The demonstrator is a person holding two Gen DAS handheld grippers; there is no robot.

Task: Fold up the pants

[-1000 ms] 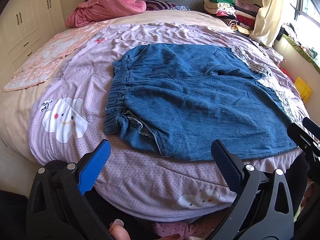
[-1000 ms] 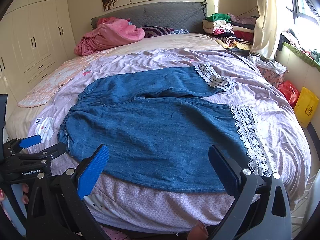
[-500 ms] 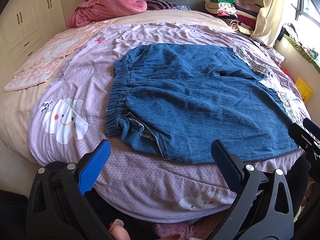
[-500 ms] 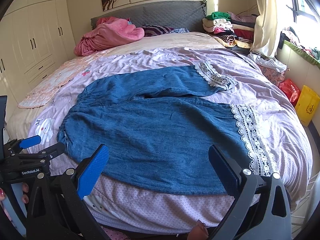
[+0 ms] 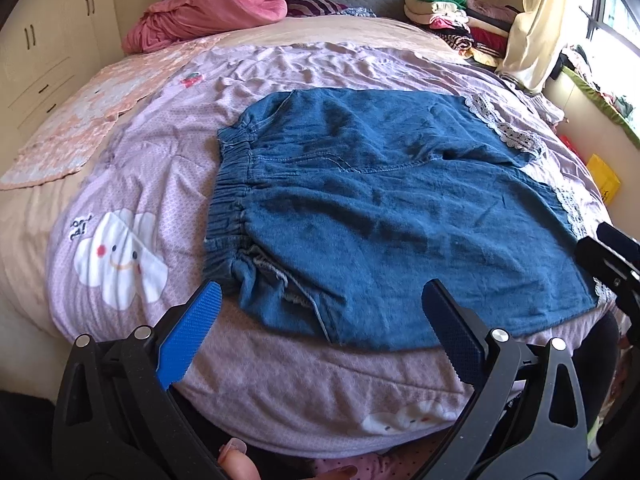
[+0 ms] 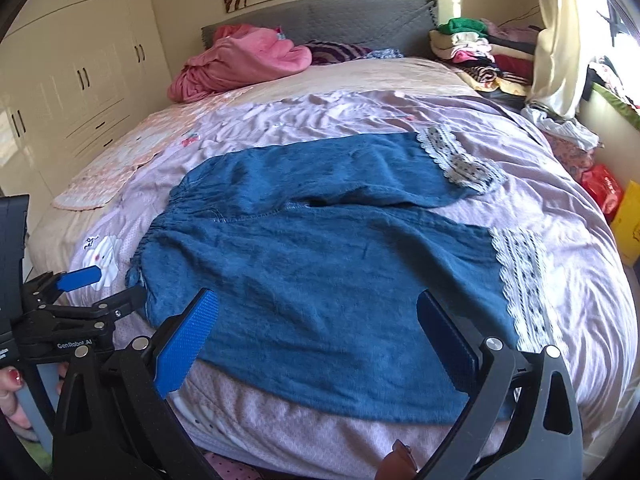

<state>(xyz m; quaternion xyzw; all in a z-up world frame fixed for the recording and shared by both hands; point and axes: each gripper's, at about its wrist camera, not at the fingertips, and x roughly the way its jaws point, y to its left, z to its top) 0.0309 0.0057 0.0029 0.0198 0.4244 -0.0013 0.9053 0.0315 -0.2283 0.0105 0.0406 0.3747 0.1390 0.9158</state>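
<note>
**Pants flat on bed, both grippers spread and empty**

You have one pair of blue pants [image 6: 320, 280] spread flat on the lilac sheet [image 6: 560, 280] at the near end of the bed. Its elastic waistband [image 5: 230, 208] lies to your left and its two legs run to your right. Count two lace cuffs: one on the far leg [image 6: 460, 160], one on the near leg [image 6: 520, 280]. The two legs lie apart, with a dark gap at the crotch.

Your left gripper [image 5: 320, 336] is spread wide, with nothing between its blue pads, and hangs just off the near waistband corner. Your right gripper [image 6: 316, 336] is likewise spread and empty, over the near edge of the near leg. In the right view, the left gripper [image 6: 80, 304] sits beside the waistband.

Around the pants: one pink blanket [image 6: 240, 64] by the headboard, one peach floral cloth [image 5: 80, 120] on the left side, one stack of folded clothes [image 6: 480, 52] at the far right corner, one cloud print [image 5: 120, 256] on the sheet. Nothing lies on the pants.
</note>
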